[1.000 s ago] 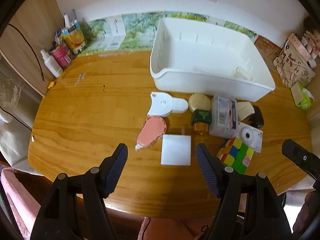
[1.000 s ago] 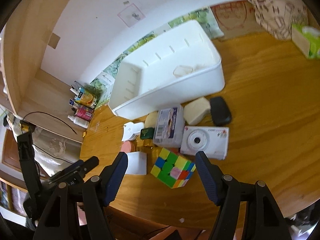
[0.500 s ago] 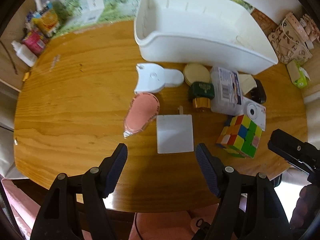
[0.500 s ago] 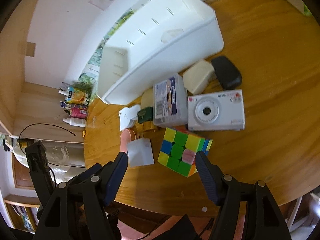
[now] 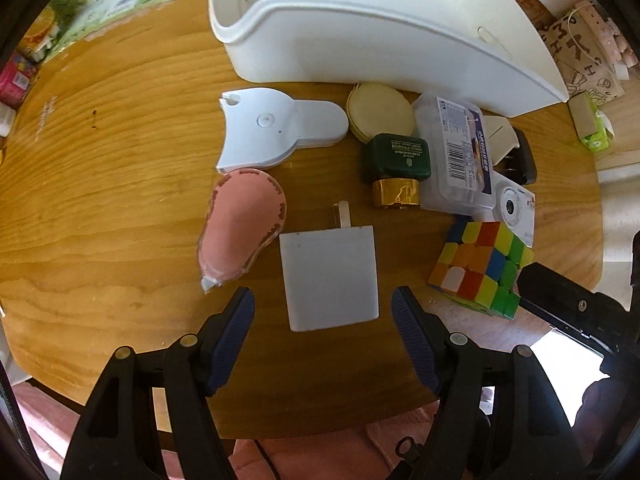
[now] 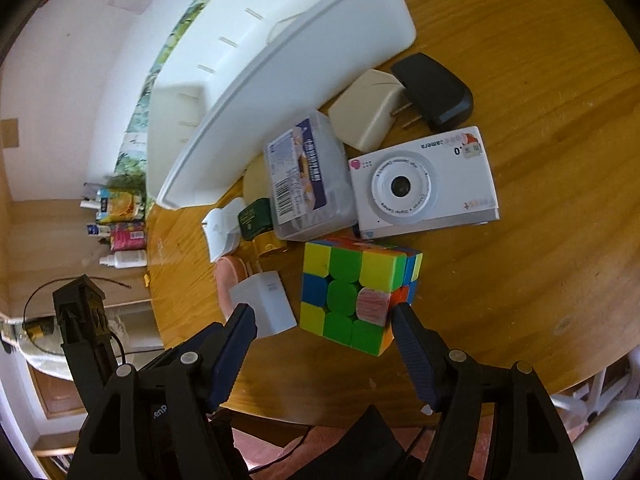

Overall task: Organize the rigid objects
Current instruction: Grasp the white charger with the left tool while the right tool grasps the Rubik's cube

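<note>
Left wrist view: my left gripper [image 5: 323, 304] hangs over the charger [image 5: 329, 278] with jaws spread wider than it, touching nothing. My right gripper [image 6: 323, 322] is likewise parted and empty around the near edge of the cube [image 6: 356, 294]. Both lie on the table [image 5: 120, 152], near side of the bin [image 5: 360, 46].
</note>
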`<state>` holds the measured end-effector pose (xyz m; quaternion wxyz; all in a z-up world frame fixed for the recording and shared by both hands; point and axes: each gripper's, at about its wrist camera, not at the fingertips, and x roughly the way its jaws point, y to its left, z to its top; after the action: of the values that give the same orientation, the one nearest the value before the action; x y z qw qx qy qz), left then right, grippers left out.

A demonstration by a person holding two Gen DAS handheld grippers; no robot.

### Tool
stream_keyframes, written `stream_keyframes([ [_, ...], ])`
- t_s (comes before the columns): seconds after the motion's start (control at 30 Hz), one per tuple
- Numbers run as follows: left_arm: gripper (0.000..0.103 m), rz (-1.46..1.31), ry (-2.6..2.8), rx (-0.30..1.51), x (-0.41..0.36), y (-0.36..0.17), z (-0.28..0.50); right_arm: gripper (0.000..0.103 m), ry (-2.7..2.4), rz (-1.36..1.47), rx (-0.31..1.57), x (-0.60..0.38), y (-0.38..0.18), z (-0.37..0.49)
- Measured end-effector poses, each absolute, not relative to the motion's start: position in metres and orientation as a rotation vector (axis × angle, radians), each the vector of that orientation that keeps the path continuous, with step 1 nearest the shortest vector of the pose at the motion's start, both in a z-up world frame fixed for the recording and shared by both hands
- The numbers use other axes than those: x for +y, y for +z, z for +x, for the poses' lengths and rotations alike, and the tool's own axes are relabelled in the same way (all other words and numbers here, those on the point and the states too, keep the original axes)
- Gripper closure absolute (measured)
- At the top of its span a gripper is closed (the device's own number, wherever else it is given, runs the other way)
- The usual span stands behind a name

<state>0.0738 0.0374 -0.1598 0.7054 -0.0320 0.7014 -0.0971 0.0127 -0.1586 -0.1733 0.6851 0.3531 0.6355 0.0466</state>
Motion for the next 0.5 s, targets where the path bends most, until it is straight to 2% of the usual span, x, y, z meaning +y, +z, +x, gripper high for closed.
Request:
stream_keyframes([
  [0.5,0.029,-0.018,-0.221,1.692,0.019,-0.186,0.098,0.029,0.023,0.793,1.559,-0.154,-0.201,0.026],
])
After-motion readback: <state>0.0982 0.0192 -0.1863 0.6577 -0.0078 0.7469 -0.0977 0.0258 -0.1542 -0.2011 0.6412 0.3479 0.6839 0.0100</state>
